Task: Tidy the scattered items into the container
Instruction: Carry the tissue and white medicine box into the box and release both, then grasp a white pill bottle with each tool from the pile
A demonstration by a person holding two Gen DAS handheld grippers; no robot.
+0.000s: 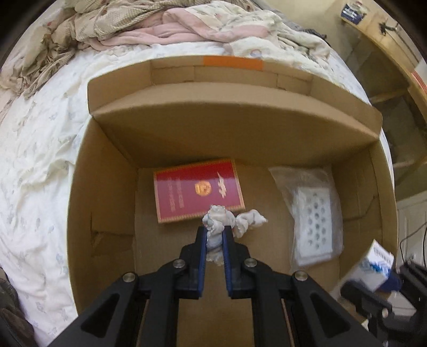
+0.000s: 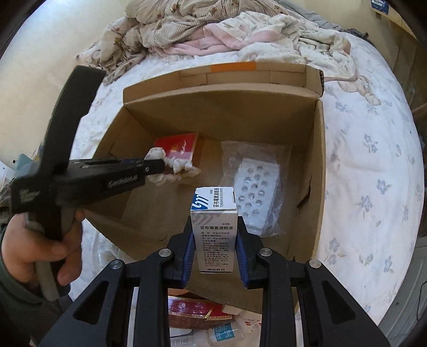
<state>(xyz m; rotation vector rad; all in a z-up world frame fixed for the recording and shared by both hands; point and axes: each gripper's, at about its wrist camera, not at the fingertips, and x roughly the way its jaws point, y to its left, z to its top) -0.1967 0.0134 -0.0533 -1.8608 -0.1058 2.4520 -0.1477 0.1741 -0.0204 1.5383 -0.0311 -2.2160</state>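
Box (image 1: 106,186) sits on the bed (image 1: 40,160), bedding (image 1: 173,24) piled behind it. In the box: booklet (image 1: 197,190) far left, bagged tray (image 1: 315,221) right. Tissue wad (image 1: 229,221) held over the booklet's near edge. Carton (image 2: 214,227) above the box's near wall.

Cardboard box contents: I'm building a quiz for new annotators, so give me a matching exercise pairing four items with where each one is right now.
Items:
1. red booklet
2. bagged blister pack
3. crumpled tissue
4. eye-drop carton

Places:
A. clamped in the right hand-held gripper
B. flat on the cardboard box floor, left part
C. clamped in the left hand-held gripper
D. on the box floor, right part

Pairs: 1-B, 2-D, 3-C, 4-A
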